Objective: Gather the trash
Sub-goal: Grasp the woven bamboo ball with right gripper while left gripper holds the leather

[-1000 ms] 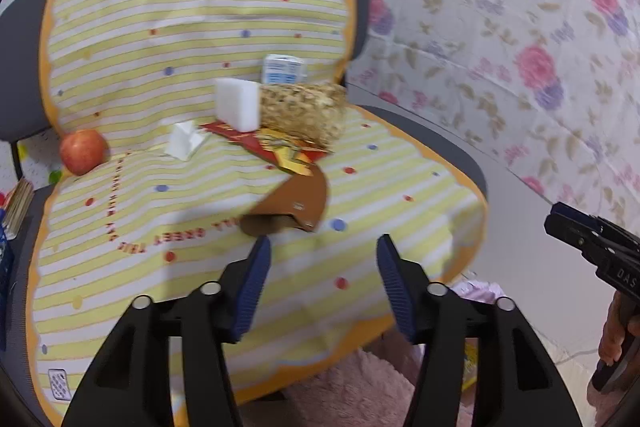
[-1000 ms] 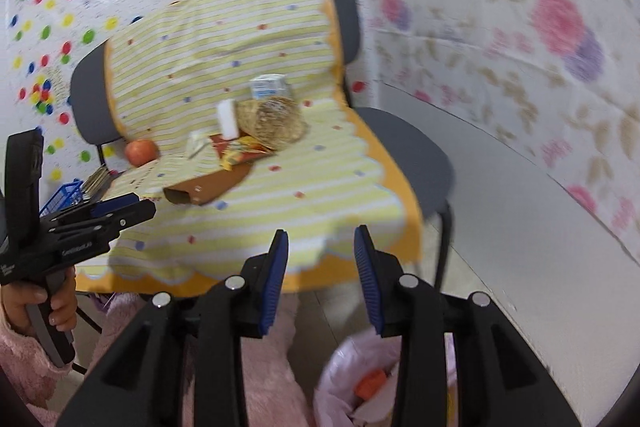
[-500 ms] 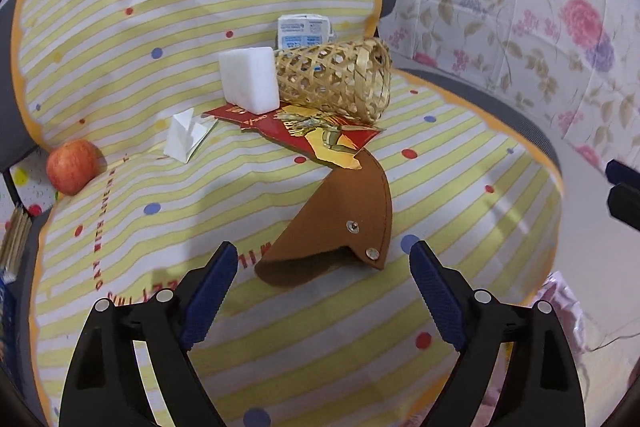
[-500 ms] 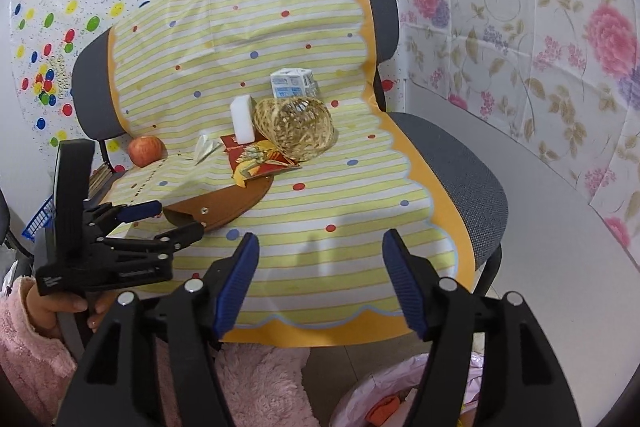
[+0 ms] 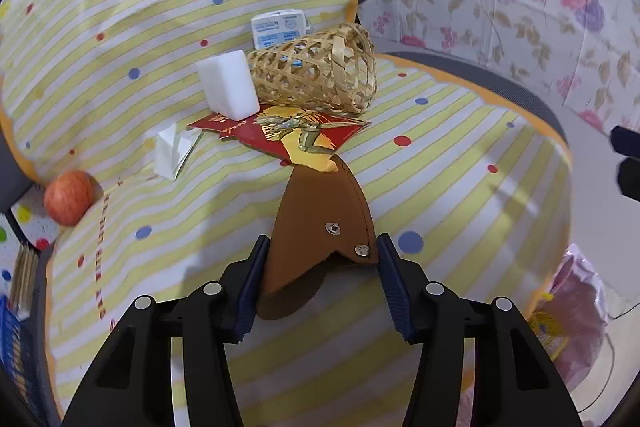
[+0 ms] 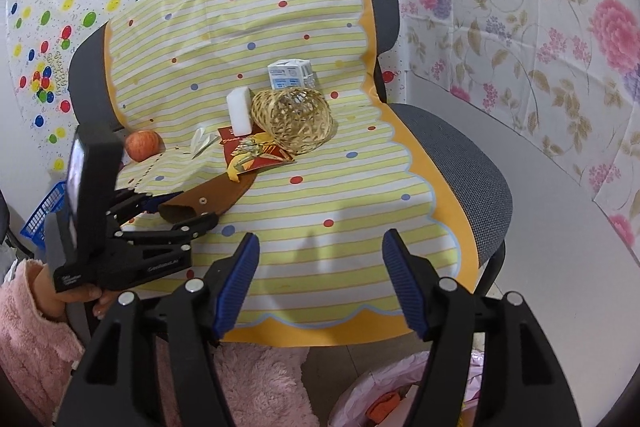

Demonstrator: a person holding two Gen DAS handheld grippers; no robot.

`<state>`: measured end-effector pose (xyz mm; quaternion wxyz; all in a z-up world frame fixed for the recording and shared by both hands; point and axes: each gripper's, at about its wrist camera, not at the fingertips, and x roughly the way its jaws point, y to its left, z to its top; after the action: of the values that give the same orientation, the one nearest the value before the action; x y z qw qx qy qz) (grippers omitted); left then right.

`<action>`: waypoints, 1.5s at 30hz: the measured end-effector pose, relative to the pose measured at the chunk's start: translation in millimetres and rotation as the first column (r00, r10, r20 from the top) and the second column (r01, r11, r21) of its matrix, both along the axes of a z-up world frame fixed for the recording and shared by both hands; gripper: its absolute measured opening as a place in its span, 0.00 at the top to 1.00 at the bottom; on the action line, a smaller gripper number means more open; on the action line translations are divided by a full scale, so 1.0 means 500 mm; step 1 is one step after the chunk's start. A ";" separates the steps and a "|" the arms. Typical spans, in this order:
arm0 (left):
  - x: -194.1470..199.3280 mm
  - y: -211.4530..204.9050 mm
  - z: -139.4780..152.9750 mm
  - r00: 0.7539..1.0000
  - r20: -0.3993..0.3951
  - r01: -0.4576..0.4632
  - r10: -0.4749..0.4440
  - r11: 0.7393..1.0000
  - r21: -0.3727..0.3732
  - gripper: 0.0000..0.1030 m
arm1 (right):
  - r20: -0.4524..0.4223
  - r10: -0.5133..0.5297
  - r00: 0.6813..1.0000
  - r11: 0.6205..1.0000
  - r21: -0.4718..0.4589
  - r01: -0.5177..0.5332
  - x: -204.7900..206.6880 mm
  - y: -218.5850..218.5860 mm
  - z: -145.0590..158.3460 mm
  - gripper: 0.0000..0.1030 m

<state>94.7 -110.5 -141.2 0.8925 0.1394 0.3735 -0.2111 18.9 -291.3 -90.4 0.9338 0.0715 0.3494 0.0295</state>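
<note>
A brown leather pouch (image 5: 316, 227) lies on the striped yellow cloth (image 5: 460, 195) over a chair seat. My left gripper (image 5: 320, 267) is closing around its near end, and both blue pads touch its edges. In the right wrist view the same pouch (image 6: 208, 199) sits between the left gripper's fingers (image 6: 200, 223). Behind it lie a red snack wrapper (image 5: 288, 133), a folded white paper (image 5: 172, 151), a white block (image 5: 230, 85) and a small carton (image 5: 278, 27). My right gripper (image 6: 320, 279) stands open over the seat's front edge, holding nothing.
A woven basket (image 5: 316, 75) lies on its side by the white block. An apple (image 5: 68, 197) rests at the seat's left edge. A pink trash bag (image 6: 400, 399) sits on the floor below the right gripper. A blue crate (image 6: 44, 207) stands left of the chair.
My left gripper moved forward and down to the pouch, opened wide, then narrowed onto it. The right gripper's jaws widened a second ago and have since held still.
</note>
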 end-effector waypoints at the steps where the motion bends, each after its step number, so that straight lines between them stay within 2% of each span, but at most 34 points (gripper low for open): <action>1: -0.011 0.013 0.006 1.000 -0.003 -0.007 0.007 1.000 -0.030 0.49 | 0.000 0.003 1.000 1.000 -0.002 -0.003 0.002 0.003 0.000 0.39; 3: -0.028 0.042 0.023 1.000 -0.015 -0.018 0.017 0.995 -0.096 0.49 | -0.001 0.013 1.000 1.000 -0.008 -0.013 0.006 0.011 0.001 0.39; 6: -0.062 0.097 0.059 0.999 -0.026 -0.030 0.024 0.975 -0.221 0.49 | 0.000 0.032 1.000 0.999 -0.007 -0.032 0.014 0.024 0.002 0.39; 11: -0.094 0.157 0.101 0.998 0.003 -0.061 0.064 0.954 -0.292 0.49 | 0.004 0.063 0.998 0.998 -0.011 -0.063 0.034 0.051 0.002 0.42; 14: -0.096 0.186 0.110 0.996 -0.007 -0.082 0.085 0.942 -0.325 0.49 | 0.005 0.080 0.997 0.997 -0.014 -0.080 0.051 0.068 0.001 0.43; 17: -0.088 0.203 0.112 0.986 0.047 -0.137 0.157 0.947 -0.290 0.49 | 0.003 0.100 0.995 0.995 -0.016 -0.100 0.075 0.086 -0.002 0.48; 22: -0.051 0.228 0.113 0.968 0.068 -0.211 0.241 0.931 -0.296 0.49 | 0.025 0.128 0.992 0.991 -0.036 -0.127 0.131 0.113 0.002 0.50; 24: -0.035 0.233 0.114 0.966 0.067 -0.221 0.252 0.928 -0.301 0.49 | 0.042 0.131 0.990 0.990 -0.050 -0.129 0.159 0.120 0.006 0.51; 29: -0.003 0.245 0.108 0.958 0.057 -0.251 0.280 0.919 -0.306 0.49 | 0.063 0.111 0.992 0.992 -0.058 -0.108 0.250 0.120 0.004 0.65; 34: 0.009 0.240 0.091 0.961 0.034 -0.250 0.273 0.919 -0.305 0.49 | 0.032 0.089 0.995 0.996 -0.032 -0.088 0.348 0.115 -0.029 0.65; 37: 0.009 0.235 0.084 0.963 0.021 -0.251 0.270 0.919 -0.305 0.49 | 0.002 0.085 0.996 0.996 -0.032 -0.085 0.383 0.121 -0.054 0.74; 40: 0.004 0.232 0.084 0.963 0.018 -0.252 0.270 0.918 -0.306 0.49 | -0.010 0.090 0.996 0.996 -0.016 -0.090 0.388 0.117 -0.060 0.92; 45: -0.017 0.229 0.094 0.966 0.026 -0.237 0.258 0.919 -0.314 0.49 | 0.037 0.138 0.990 0.990 -0.007 -0.138 0.306 0.106 0.001 0.94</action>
<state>86.3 3.9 -94.2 0.9347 -0.0431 0.3206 -0.1474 171.8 -238.3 -89.8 0.9360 0.0446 0.3362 0.0946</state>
